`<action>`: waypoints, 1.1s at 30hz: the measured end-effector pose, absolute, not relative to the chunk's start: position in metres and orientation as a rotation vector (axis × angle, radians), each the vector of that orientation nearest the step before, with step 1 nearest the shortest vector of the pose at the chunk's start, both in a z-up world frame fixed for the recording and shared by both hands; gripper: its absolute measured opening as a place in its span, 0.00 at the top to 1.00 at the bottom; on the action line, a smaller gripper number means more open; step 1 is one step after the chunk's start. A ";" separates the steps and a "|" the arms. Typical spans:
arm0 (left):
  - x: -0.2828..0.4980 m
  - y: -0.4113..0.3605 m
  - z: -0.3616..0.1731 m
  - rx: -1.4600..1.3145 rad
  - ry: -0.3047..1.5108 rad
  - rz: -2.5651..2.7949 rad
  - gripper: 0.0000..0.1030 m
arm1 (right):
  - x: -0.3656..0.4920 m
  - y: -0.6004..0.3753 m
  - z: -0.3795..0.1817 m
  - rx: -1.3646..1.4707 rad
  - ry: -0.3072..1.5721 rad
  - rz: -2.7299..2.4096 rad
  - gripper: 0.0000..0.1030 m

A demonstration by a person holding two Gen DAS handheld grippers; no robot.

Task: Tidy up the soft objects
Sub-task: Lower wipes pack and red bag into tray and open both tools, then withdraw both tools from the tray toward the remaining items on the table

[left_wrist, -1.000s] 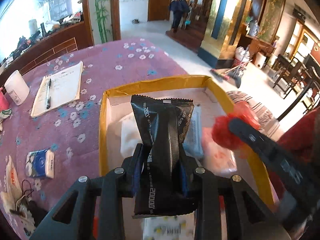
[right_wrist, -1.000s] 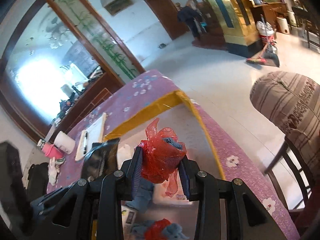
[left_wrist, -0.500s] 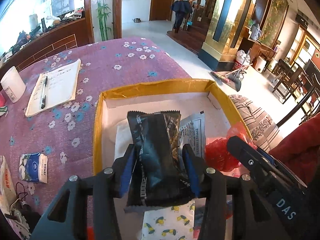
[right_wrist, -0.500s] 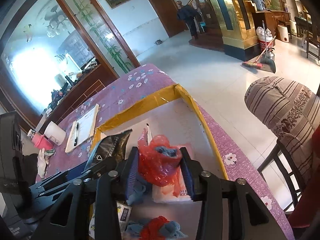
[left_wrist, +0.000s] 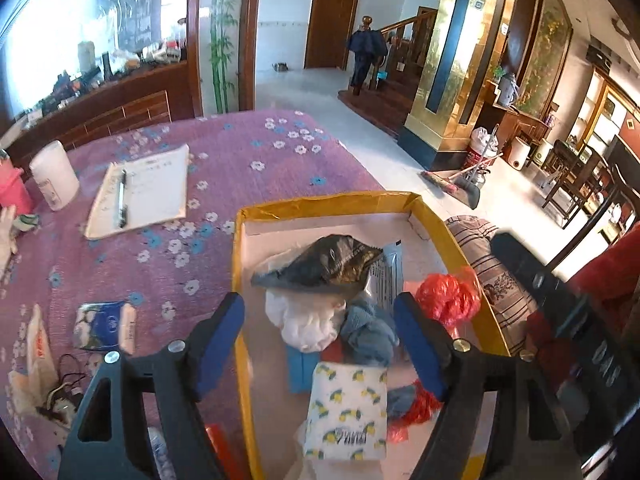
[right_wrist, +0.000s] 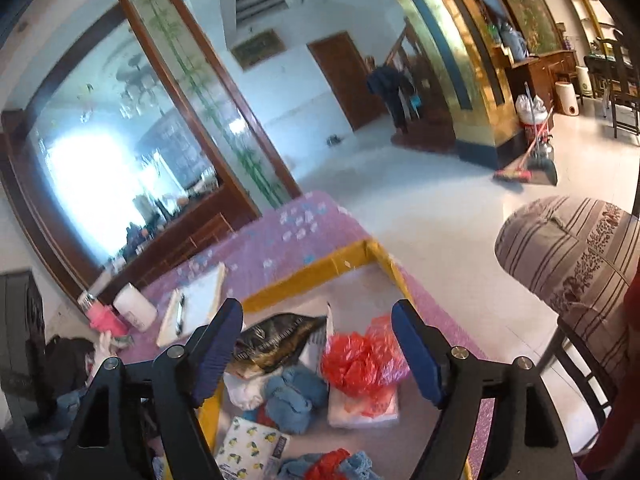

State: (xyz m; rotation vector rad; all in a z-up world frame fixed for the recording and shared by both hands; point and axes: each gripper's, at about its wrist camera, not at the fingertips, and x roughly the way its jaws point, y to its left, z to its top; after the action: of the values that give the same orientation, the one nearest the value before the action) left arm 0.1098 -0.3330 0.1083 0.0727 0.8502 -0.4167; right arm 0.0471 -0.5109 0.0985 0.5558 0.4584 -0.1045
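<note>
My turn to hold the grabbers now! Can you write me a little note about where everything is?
Left gripper: open, empty, over the yellow-rimmed box.
Right gripper: open, empty, also over the box.
Done: black snack packet and red plastic bag bundle lie in the box with the blue cloth and lemon-print tissue pack.
Left: blue tissue pack on the purple floral tablecloth, outside the box.

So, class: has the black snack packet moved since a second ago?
Yes. The black snack packet has left the left hand-held gripper, now open, and lies lower, inside the yellow-rimmed box on the white bag.
</note>
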 end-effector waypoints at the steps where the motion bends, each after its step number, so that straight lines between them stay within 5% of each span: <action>1: 0.104 -0.331 0.109 0.082 0.845 -0.418 0.26 | 0.043 -0.512 0.100 0.562 0.437 -0.108 0.20; 17: -0.035 -0.249 0.131 0.139 0.704 -0.511 0.26 | 0.041 -0.470 0.108 0.421 0.412 -0.034 0.18; 33: -0.071 -0.111 0.101 0.023 0.703 -0.425 0.19 | -0.003 -0.364 0.095 0.432 0.593 0.329 0.14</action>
State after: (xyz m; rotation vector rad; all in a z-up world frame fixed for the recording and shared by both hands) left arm -0.0706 -0.1111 0.1008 0.0227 0.7031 -0.4246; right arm -0.0026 -0.3636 0.0953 0.4321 0.5931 0.3286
